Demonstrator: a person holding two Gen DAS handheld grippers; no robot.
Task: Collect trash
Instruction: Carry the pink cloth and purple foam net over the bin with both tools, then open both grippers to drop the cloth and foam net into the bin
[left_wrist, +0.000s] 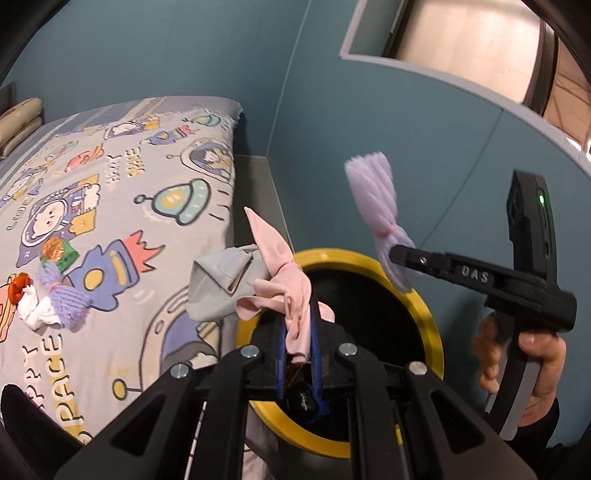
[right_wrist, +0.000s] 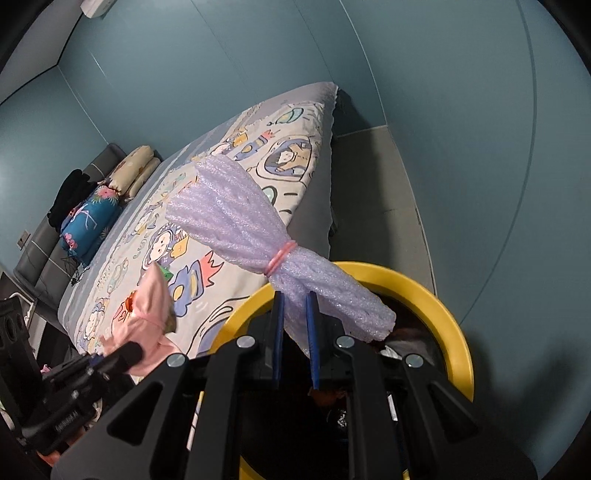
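My left gripper (left_wrist: 297, 314) is shut on a pink cloth bundle (left_wrist: 284, 291) tied with a pink band; a grey rag (left_wrist: 218, 280) hangs beside it. It sits just above the near rim of a yellow-rimmed black bin (left_wrist: 424, 314). My right gripper (right_wrist: 295, 299) is shut on a purple foam-net bundle (right_wrist: 236, 218), also banded, over the same bin (right_wrist: 443, 306). In the left wrist view the right gripper (left_wrist: 397, 254) holds that foam (left_wrist: 373, 188) above the bin's far rim. On the bed lie another purple foam bundle (left_wrist: 68, 302), white paper (left_wrist: 35, 310) and a green wrapper (left_wrist: 59, 254).
The bed (left_wrist: 110, 184) with a cartoon sheet fills the left side, its corner next to the bin. Pillows (right_wrist: 136, 170) lie at its head. A grey floor strip (right_wrist: 373, 206) runs between bed and blue wall. A person's hand (left_wrist: 539, 354) grips the right tool.
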